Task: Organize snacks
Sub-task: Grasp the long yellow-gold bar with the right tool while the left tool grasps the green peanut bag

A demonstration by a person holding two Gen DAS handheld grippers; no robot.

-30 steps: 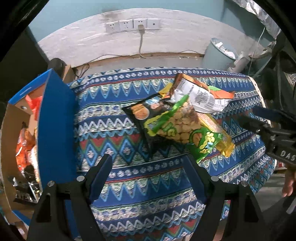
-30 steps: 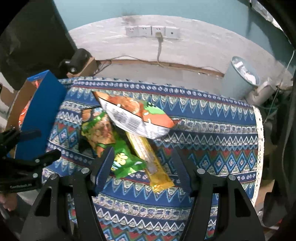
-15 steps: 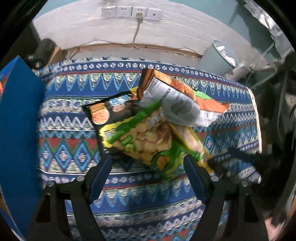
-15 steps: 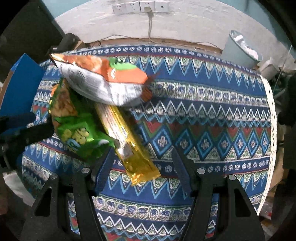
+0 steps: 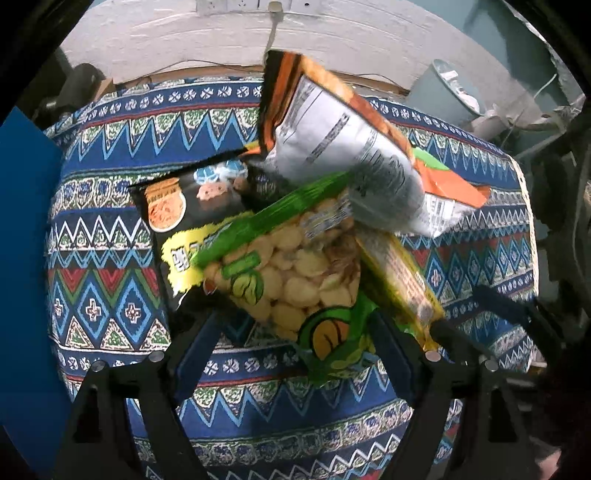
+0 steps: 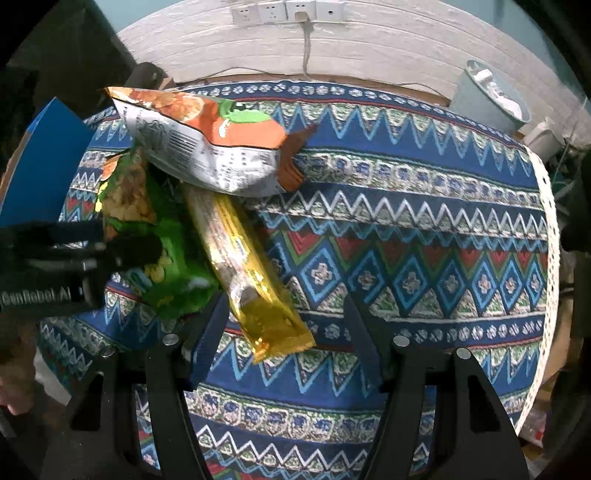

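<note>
A pile of snacks lies on the patterned tablecloth (image 6: 406,258). An orange and white bag (image 5: 343,147) (image 6: 207,147) tops it, over a black cookie bag (image 5: 184,210), a green bag (image 5: 288,273) (image 6: 162,266) and a long yellow pack (image 5: 402,284) (image 6: 243,266). My left gripper (image 5: 291,332) points down and its jaws are opening; the green bag's lower end lies between them, with no pad pressing on it. My right gripper (image 6: 286,321) is open, with the yellow pack's near end between its fingers, close to the left one. Each gripper shows in the other's view (image 6: 92,243) (image 5: 498,314).
A blue box (image 5: 22,258) (image 6: 40,166) stands at the table's left edge. A pale bin (image 5: 439,96) (image 6: 487,103) sits on the floor behind the table, under wall sockets (image 6: 288,11). The cloth's lace edge (image 6: 546,206) marks the table's right side.
Both grippers have come down onto the pile. The left one swung right, away from the blue box, until the green bag sat between its fingers. The right one settled over the yellow pack's end.
</note>
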